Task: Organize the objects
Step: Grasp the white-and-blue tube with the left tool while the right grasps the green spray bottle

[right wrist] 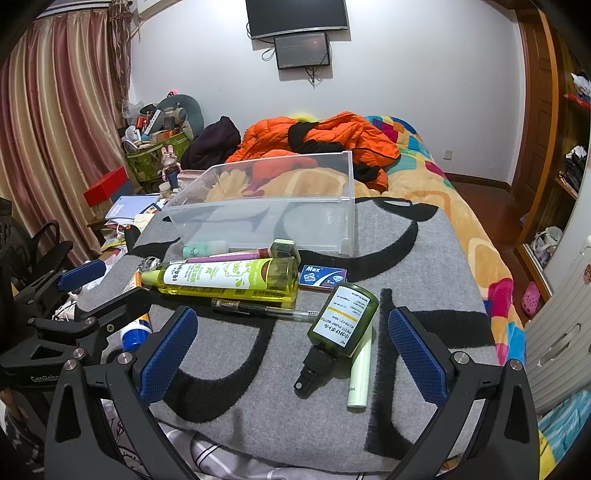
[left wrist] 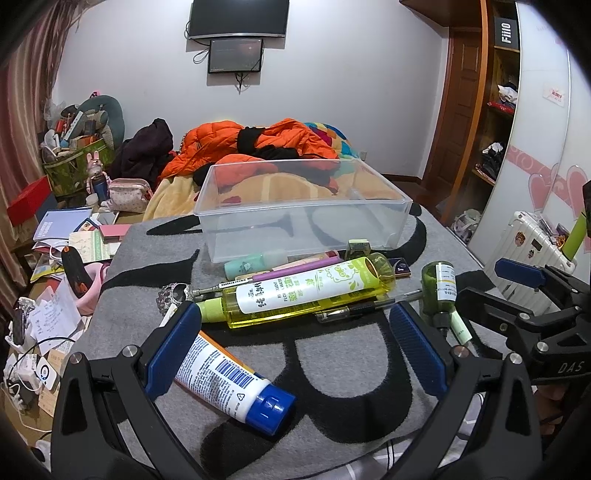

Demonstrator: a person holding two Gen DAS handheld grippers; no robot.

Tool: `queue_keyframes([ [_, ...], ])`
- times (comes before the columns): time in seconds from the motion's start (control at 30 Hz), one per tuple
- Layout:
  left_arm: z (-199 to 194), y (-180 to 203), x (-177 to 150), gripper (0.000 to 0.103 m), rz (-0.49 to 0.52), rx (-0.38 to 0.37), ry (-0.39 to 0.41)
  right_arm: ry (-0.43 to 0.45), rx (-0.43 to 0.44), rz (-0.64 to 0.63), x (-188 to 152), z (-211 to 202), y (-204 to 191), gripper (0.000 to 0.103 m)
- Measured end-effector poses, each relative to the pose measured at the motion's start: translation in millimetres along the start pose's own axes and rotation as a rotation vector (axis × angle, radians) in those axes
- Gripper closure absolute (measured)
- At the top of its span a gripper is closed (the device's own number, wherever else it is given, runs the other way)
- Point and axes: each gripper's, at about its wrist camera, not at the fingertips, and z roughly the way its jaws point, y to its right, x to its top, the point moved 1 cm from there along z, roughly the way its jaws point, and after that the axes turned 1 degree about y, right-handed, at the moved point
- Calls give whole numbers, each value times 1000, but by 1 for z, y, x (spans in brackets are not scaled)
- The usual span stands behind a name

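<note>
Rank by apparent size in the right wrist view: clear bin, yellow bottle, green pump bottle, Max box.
1. Clear bin
2. Yellow bottle
3. Green pump bottle, though nearness to the camera enlarges it
4. Max box

An orange jacket (left wrist: 255, 147) lies on the bed behind the grey-and-black blanket (right wrist: 295, 398). 2 dark screens hang on the white wall, the TV (left wrist: 238, 16) above the small monitor (left wrist: 235, 55). Striped curtains (right wrist: 51, 129) hang left; a white suitcase (left wrist: 532, 254) stands right.

The left gripper (left wrist: 295, 336) has a black frame with silver screws and two blue ribbed pads (left wrist: 173, 350). The right gripper (right wrist: 295, 347) looks the same; its blue pads (right wrist: 417, 354) have a fine grid texture. White letters "DAS" stand at the right edge of the left wrist view.
</note>
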Motion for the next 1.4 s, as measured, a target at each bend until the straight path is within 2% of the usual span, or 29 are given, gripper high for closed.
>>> queue_keyframes([
  [0.43,-2,0,0,0,-10,-15,4,-7,-3,10,-2,1,1,0],
  [0.47,-3,0,0,5,-12,-18,9,-10,-7,11,-2,2,2,0],
  [0.5,-4,0,0,17,-10,-16,10,-12,-11,12,-2,2,2,0],
  [0.57,-1,-2,0,31,-7,-19,-13,-18,-16,14,-3,3,4,0],
  [0.7,5,-14,-2,31,-49,-35,-58,-14,-34,21,-3,3,11,0],
  [0.9,7,-30,-7,31,-84,23,-83,-7,-56,49,-1,2,26,2],
  [1.27,30,-66,-27,31,-154,104,-217,-90,-58,68,-15,24,44,28],
  [1.4,38,-74,-34,31,-189,100,-243,-117,-43,89,-17,36,49,35],
])
